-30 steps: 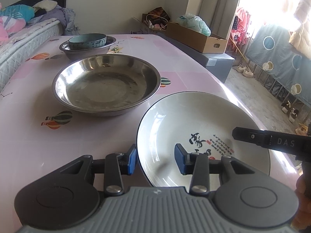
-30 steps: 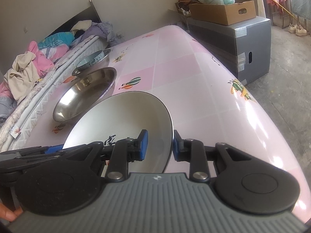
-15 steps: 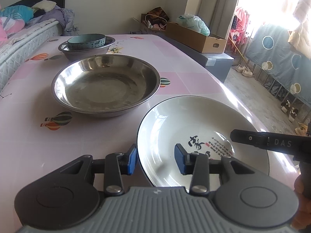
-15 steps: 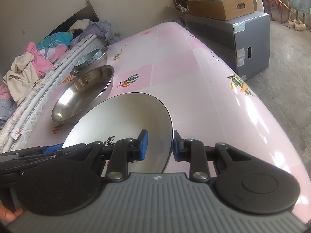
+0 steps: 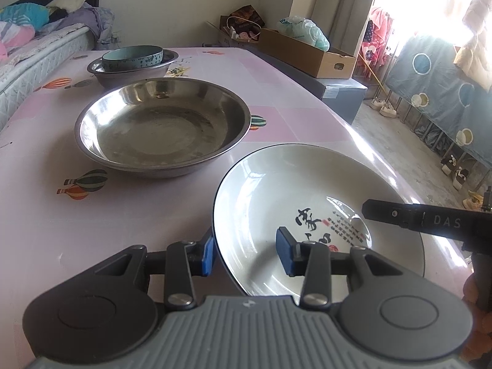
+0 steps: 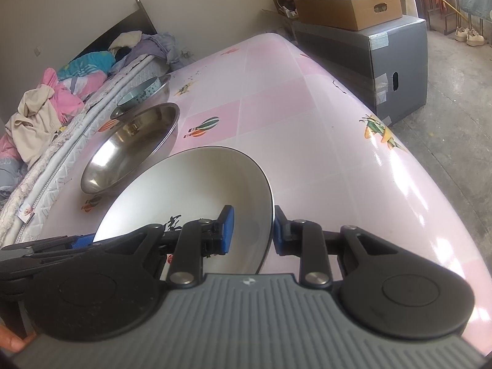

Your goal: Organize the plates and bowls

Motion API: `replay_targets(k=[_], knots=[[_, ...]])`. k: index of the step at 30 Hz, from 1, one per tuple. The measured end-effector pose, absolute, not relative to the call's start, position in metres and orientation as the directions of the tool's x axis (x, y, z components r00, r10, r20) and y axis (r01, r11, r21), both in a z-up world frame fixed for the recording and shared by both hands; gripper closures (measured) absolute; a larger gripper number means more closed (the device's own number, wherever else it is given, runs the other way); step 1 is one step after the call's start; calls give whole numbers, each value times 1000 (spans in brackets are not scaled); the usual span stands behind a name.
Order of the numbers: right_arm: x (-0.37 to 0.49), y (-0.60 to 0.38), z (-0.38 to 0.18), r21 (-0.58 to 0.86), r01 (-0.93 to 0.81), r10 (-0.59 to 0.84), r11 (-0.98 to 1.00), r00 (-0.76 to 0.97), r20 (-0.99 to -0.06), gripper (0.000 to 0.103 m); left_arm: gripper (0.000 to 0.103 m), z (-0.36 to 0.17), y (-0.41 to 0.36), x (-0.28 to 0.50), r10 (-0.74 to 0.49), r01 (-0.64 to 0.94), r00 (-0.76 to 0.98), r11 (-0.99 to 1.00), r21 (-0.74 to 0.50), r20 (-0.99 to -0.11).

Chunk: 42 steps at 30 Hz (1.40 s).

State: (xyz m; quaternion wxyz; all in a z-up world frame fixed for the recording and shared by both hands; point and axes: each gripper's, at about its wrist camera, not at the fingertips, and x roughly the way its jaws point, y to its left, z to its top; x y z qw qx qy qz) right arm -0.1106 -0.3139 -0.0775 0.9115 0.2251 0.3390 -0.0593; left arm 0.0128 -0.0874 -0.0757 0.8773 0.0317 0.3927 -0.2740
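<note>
Both grippers hold the white plate [image 5: 307, 190]: left gripper [image 5: 246, 253] and right gripper [image 6: 252, 229] each have jaws gripping its rim. A steel basin [image 5: 163, 126] sits beyond on the tabletop [image 5: 46, 215].

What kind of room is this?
Probably a bedroom someone lives in: a bed piled with clothes sits right beside the table, and cardboard boxes and shoes are stored nearby.

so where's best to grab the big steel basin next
By its rim. The steel basin sits upright and empty, with a thin out-turned lip and sloped walls too wide to span. Pinch the near edge from above, one finger inside and one outside; the far side is crowded by the smaller steel bowl.
</note>
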Motion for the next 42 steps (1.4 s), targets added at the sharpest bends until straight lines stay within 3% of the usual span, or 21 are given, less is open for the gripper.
replay_targets(k=[12, 42], knots=[[-109, -304, -79, 285, 236, 1, 929, 767, -641, 77, 61, -72, -89, 15, -428, 484, 558, 864, -141, -710], [-109, -306, -64, 327, 232, 24, 916, 783, -621, 77, 62, -57, -79, 12, -449, 458, 574, 869, -187, -684]])
